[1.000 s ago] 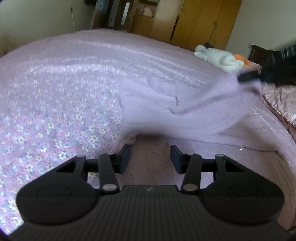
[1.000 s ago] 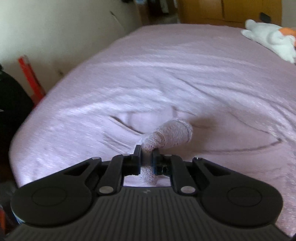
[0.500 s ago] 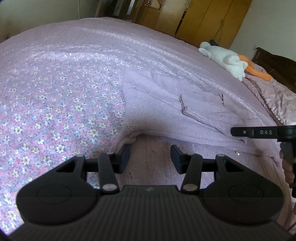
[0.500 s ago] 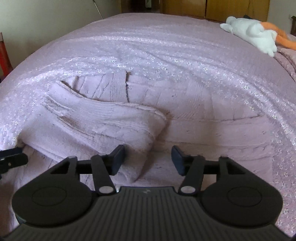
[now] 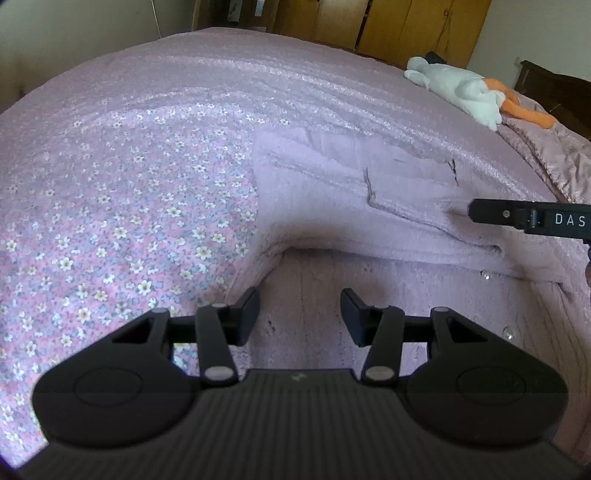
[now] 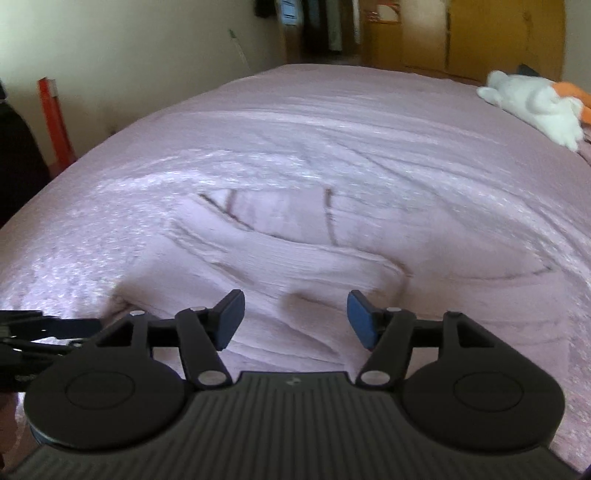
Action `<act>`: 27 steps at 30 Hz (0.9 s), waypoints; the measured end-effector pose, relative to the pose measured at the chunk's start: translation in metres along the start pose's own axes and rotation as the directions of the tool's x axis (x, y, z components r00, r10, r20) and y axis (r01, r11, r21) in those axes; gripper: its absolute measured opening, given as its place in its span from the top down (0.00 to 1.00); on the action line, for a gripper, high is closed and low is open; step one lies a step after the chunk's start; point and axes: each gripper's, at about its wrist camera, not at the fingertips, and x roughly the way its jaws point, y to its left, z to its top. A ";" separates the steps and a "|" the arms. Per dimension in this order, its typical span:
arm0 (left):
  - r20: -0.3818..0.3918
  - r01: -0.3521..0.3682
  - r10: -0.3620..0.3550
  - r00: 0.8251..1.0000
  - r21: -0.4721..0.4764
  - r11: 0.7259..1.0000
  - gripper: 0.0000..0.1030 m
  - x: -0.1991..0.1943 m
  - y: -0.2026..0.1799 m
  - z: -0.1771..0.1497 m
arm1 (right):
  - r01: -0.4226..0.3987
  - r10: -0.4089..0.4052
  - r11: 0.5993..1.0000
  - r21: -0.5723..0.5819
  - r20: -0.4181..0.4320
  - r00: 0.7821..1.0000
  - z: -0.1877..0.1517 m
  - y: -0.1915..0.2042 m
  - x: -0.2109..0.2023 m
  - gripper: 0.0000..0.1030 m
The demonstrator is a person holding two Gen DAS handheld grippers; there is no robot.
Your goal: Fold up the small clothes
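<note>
White plush toy [image 5: 458, 88], wooden wardrobe [image 5: 417, 29].

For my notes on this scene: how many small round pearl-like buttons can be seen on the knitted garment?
2. One button sits just below the folded-over edge of the lilac cardigan; the other button lies lower, nearer the right border. More may be hidden under the fold.

The knit cardigan [image 5: 332, 192] is a pale lilac, ribbed, with small clear, glassy buttons [image 5: 485, 274] along its edge. It lies on a bedspread [image 5: 129, 184] of pinkish mauve printed with small white and cream flowers with yellow centres, mixed with grey-blue ones; farther off the cloth has a shiny, rippled sheen. The left claw [image 5: 299, 317] is matte black. The right claw [image 6: 295, 319] is black with blue pads [image 6: 360, 325]. The plush toy [image 5: 458, 90] is white with orange parts. The wardrobe [image 5: 417, 29] is yellow-brown wood.
</note>
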 end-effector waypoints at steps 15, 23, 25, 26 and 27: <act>0.005 -0.001 0.001 1.000 0.005 1.000 0.51 0.003 0.000 -0.005 | -0.005 0.002 0.989 -0.146 -0.017 1.000 0.008 0.057 0.072 0.32; 0.013 0.005 -0.005 1.000 0.005 1.000 0.51 0.003 0.001 -0.007 | 0.076 -0.073 0.992 -0.100 0.038 0.997 0.006 0.045 0.071 0.91; 0.013 0.005 -0.005 1.000 0.003 1.000 0.51 0.003 0.001 -0.007 | 0.099 -0.093 0.993 -0.071 0.082 0.992 0.009 0.034 0.055 0.91; 0.013 0.004 -0.004 1.000 0.002 1.000 0.51 0.003 0.001 -0.007 | 0.112 -0.106 0.993 -0.048 0.109 0.988 0.011 0.025 0.044 0.91; 0.013 0.004 -0.004 1.000 0.001 1.000 0.51 0.002 0.001 -0.007 | 0.121 -0.117 0.992 -0.026 0.130 0.985 0.013 0.017 0.034 0.91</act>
